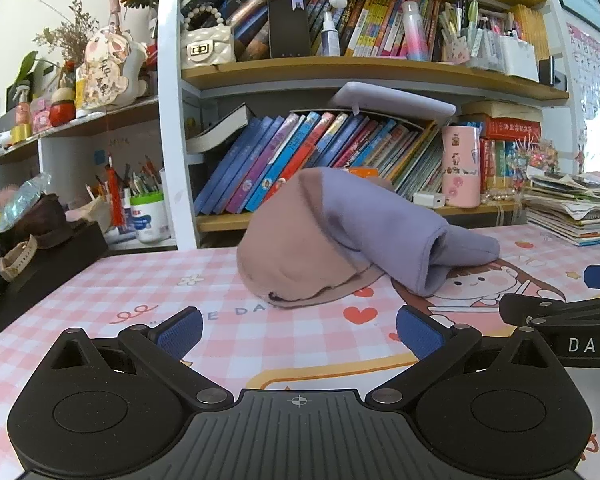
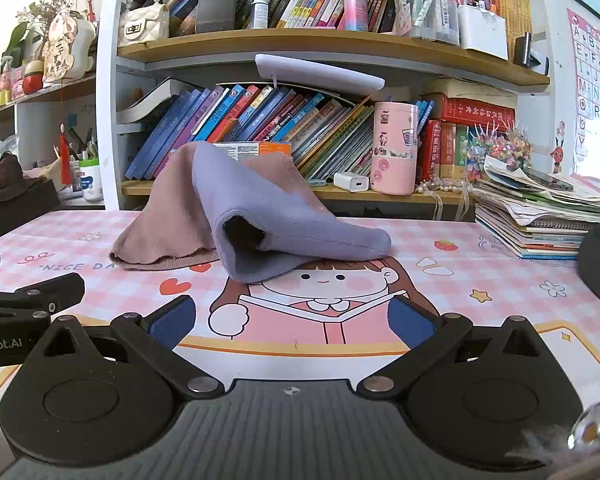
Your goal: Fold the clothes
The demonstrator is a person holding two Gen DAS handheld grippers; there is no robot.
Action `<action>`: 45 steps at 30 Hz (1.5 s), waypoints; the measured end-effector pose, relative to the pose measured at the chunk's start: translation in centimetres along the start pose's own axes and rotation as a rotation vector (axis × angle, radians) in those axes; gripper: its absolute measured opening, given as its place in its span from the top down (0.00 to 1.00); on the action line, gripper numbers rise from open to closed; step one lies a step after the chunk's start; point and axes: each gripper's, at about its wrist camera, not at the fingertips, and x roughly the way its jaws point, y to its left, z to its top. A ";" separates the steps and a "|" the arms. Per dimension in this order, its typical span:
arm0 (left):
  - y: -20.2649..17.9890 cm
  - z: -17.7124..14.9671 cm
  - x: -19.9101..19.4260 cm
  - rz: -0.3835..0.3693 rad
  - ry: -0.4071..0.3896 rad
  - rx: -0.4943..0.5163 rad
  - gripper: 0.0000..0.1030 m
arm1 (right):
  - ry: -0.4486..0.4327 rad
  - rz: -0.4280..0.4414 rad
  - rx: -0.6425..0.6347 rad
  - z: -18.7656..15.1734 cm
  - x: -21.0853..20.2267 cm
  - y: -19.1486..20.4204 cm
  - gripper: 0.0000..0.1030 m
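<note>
A crumpled garment, dusty pink (image 1: 292, 252) with a lavender sleeve (image 1: 380, 236) draped over it, lies heaped on the pink checked desk mat (image 1: 140, 292). In the right wrist view the same pink body (image 2: 168, 224) and lavender sleeve (image 2: 276, 220) sit just ahead, the sleeve's cuff opening facing me. My left gripper (image 1: 298, 330) is open, a short way in front of the heap, nothing between its blue pads. My right gripper (image 2: 292, 322) is open too, near the sleeve's cuff, holding nothing. Each gripper shows at the edge of the other's view.
A full bookshelf (image 1: 340, 68) stands behind the garment with a pink tumbler (image 2: 394, 148) and a white charger (image 2: 351, 182). A stack of books and papers (image 2: 540, 216) sits at the right, a black box (image 1: 48, 268) with a watch at the left.
</note>
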 end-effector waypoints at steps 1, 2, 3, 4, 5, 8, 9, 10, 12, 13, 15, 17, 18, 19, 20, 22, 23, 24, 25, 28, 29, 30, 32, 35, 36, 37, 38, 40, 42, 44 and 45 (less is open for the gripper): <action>0.0 0.0 0.0 0.001 0.002 0.001 0.00 | -0.003 0.001 0.002 0.0 0.0 0.0 0.00; 0.1 -0.1 -0.1 0.001 0.004 0.002 0.00 | -0.006 0.002 0.004 0.0 0.0 0.0 0.00; 0.1 -0.1 -0.1 0.002 0.006 0.003 0.00 | -0.007 0.003 0.006 0.0 0.0 0.0 0.00; 0.1 -0.1 -0.1 0.002 0.008 0.004 0.00 | -0.005 0.004 0.007 0.0 0.0 0.0 0.00; 0.2 -0.1 -0.2 0.003 0.010 0.004 0.00 | -0.004 0.004 0.008 0.0 0.0 0.0 0.00; 0.2 -0.1 -0.2 0.004 0.024 0.004 0.00 | -0.003 0.003 0.008 0.0 0.0 0.0 0.00; 0.2 -0.1 0.2 0.002 0.036 0.003 0.00 | -0.003 0.003 0.007 0.0 0.0 0.0 0.00; 0.2 0.1 0.5 0.002 0.044 0.002 0.00 | -0.003 0.002 0.007 0.0 0.0 0.0 0.00; 0.3 -0.2 0.6 0.002 0.038 0.001 0.00 | -0.002 0.003 0.007 0.0 0.0 0.0 0.00; 0.2 -0.2 0.6 0.002 0.037 0.002 0.00 | -0.002 0.003 0.007 0.0 0.0 0.0 0.00; 0.2 -0.3 0.6 0.002 0.036 0.001 0.00 | -0.002 0.003 0.007 0.0 0.0 0.0 0.00; 0.2 -0.1 0.5 0.002 0.038 0.002 0.00 | -0.002 0.002 0.007 0.0 0.0 0.0 0.00; 0.2 -0.1 0.5 0.002 0.040 0.001 0.00 | -0.002 0.002 0.007 0.0 0.0 0.0 0.00; 0.2 -0.1 0.5 0.001 0.040 0.001 0.00 | -0.002 0.002 0.007 0.0 0.0 0.0 0.00; 0.2 -0.1 0.5 0.001 0.041 0.001 0.00 | -0.001 0.002 0.007 0.0 0.0 0.0 0.00; 0.3 -0.1 0.5 0.001 0.041 -0.001 0.00 | -0.001 0.001 0.007 -0.1 0.0 0.0 0.00; 0.3 -0.1 0.5 0.001 0.041 -0.002 0.00 | -0.001 0.002 0.007 -0.1 0.0 0.0 0.00; 0.3 -0.1 0.5 0.001 0.041 -0.002 0.00 | -0.001 0.002 0.007 -0.1 -0.1 0.0 0.00; 0.3 -0.1 0.5 0.002 0.042 -0.002 0.00 | -0.001 0.002 0.008 -0.1 -0.1 0.0 0.00; 0.3 -0.1 0.5 0.002 0.043 -0.002 0.00 | -0.001 0.002 0.009 -0.1 -0.1 0.0 0.00; 0.3 -0.1 0.5 0.001 0.043 -0.002 0.00 | 0.000 0.002 0.010 0.0 0.0 0.0 0.00; 0.3 -0.1 0.5 0.002 0.043 -0.003 0.00 | 0.000 0.002 0.011 0.0 0.0 0.0 0.00; 0.3 -0.1 0.5 0.002 0.044 -0.004 0.00 | 0.001 0.002 0.012 0.0 0.1 0.0 0.00; 0.3 0.0 0.5 0.003 0.045 -0.005 0.00 | 0.001 0.002 0.013 -0.1 0.0 -0.2 0.00; 0.3 0.0 0.5 0.003 0.045 -0.006 0.00 | 0.001 0.003 0.013 0.0 0.0 -0.2 0.00; 0.3 0.0 0.6 0.002 0.045 -0.006 0.00 | 0.001 0.003 0.013 0.0 0.0 -0.2 0.00; 0.3 0.0 0.6 0.002 0.045 -0.006 0.00 | 0.001 0.003 0.013 0.0 0.0 -0.2 0.00; 0.3 -0.1 0.5 0.003 0.045 -0.006 0.00 | 0.001 0.003 0.014 0.0 0.0 -0.2 0.00; 0.3 -0.1 0.5 0.003 0.044 -0.006 0.00 | 0.001 0.003 0.014 0.0 0.0 -0.2 0.00; 0.4 -0.1 0.5 0.002 0.044 -0.006 0.00 | 0.001 0.003 0.014 -0.1 0.0 -0.2 0.00; 0.4 0.0 0.5 0.002 0.045 -0.006 0.00 | 0.001 0.003 0.014 -0.1 0.0 -0.2 0.00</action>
